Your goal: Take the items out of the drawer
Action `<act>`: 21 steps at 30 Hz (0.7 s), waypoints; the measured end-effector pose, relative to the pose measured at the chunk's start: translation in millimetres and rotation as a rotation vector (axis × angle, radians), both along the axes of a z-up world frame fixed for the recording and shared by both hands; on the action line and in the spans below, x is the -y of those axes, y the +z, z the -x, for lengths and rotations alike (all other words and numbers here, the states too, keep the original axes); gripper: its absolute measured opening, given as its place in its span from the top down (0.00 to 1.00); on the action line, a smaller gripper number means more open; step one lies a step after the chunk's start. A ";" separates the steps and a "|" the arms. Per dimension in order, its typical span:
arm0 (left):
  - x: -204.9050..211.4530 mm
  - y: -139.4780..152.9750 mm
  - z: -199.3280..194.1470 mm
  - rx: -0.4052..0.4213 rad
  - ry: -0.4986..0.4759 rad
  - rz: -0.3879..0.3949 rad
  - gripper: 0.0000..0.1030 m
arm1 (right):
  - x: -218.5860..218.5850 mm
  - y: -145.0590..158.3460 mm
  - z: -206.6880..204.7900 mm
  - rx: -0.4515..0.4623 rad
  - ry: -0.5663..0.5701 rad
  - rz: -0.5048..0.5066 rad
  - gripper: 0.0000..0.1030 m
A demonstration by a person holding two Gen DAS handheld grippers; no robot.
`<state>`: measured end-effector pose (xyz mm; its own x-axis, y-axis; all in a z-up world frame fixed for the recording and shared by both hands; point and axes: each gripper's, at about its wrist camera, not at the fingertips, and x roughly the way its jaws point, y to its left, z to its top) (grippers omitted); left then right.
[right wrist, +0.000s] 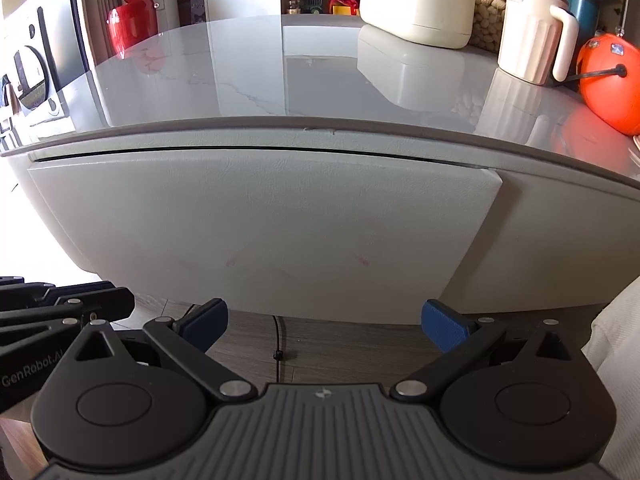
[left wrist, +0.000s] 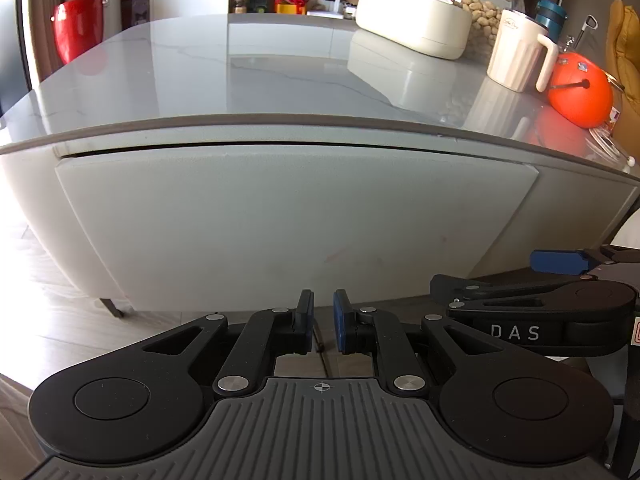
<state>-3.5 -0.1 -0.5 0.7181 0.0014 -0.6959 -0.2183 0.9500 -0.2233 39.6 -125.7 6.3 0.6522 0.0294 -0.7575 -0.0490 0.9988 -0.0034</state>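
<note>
Bench (left wrist: 248,64): glossy grey marble-look top with a rounded edge, filling both views; it carries a cream box (left wrist: 412,24), a cream jug (left wrist: 516,54), a jar of peanuts (left wrist: 482,12) and an orange pot (left wrist: 580,92), all along its far right side.
Drawer (left wrist: 296,220): pale padded front set under the bench edge, fully closed; only a thin dark seam runs along its top, and no handle or knob shows on it.
Items: inside the drawer, so none can be seen.
Red bin (left wrist: 78,24): stands beyond the bench at far left, lid raised.
Right hand-held gripper (right wrist: 324,326): released, blue pads spread wide, empty; held low before the drawer front, apart from it.
Left hand-held gripper (left wrist: 323,322): blue pads drawn almost together with a narrow gap, nothing between them; also low before the drawer, just beside the right one.
Step in hand: approach; the drawer is not yet opened and no item is out.
Next move: probably to catch the front's top or lower edge and pull, since no handle offers a hold.
Hard to make out: the drawer's contents, its underside, and whether a finger recess lies in the seam.
Cut off: the person holding the tools, save white cloth (right wrist: 616,360) at the right wrist view's right edge.
</note>
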 end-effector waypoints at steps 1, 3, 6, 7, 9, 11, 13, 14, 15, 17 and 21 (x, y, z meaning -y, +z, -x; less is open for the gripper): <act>-0.1 -0.1 0.0 0.000 0.001 0.001 0.87 | -0.1 -0.2 0.3 -0.001 0.001 0.001 0.00; -0.5 -1.0 -0.4 -0.002 0.003 0.003 0.87 | -0.6 0.1 -0.4 0.000 0.005 0.002 0.00; -0.4 -1.9 -0.5 -0.005 0.001 0.002 0.87 | -0.5 -0.2 -1.0 0.000 0.005 0.001 0.00; -0.4 -2.1 -0.6 -0.005 0.001 0.002 0.87 | -0.7 -0.6 -0.3 0.000 0.004 0.000 0.00; -1.1 -2.6 -1.0 -0.006 0.004 0.004 0.87 | -0.7 -0.9 -1.0 -0.001 0.003 0.000 0.00; -2.1 -2.5 -1.5 -0.006 0.006 0.006 0.87 | -1.3 -1.2 -0.4 -0.002 0.005 0.001 0.00; -2.2 -2.5 -1.8 -0.007 0.008 0.007 0.87 | -1.2 -1.3 -0.9 -0.002 0.006 0.001 0.00; -2.2 -2.6 -1.8 -0.006 0.008 0.007 0.87 | -1.3 -1.3 -0.8 -0.002 0.005 0.001 0.00; -2.2 -2.7 -1.8 -0.006 0.009 0.007 0.87 | -1.3 -1.4 -0.9 -0.002 0.005 0.001 0.00; -2.2 -3.2 -1.8 -0.007 0.010 0.008 0.87 | -1.3 -1.6 -0.6 -0.002 0.004 0.002 0.00; -2.5 -3.4 -2.1 -0.004 0.022 0.013 0.87 | -1.3 -1.7 -0.5 -0.002 0.004 0.002 0.00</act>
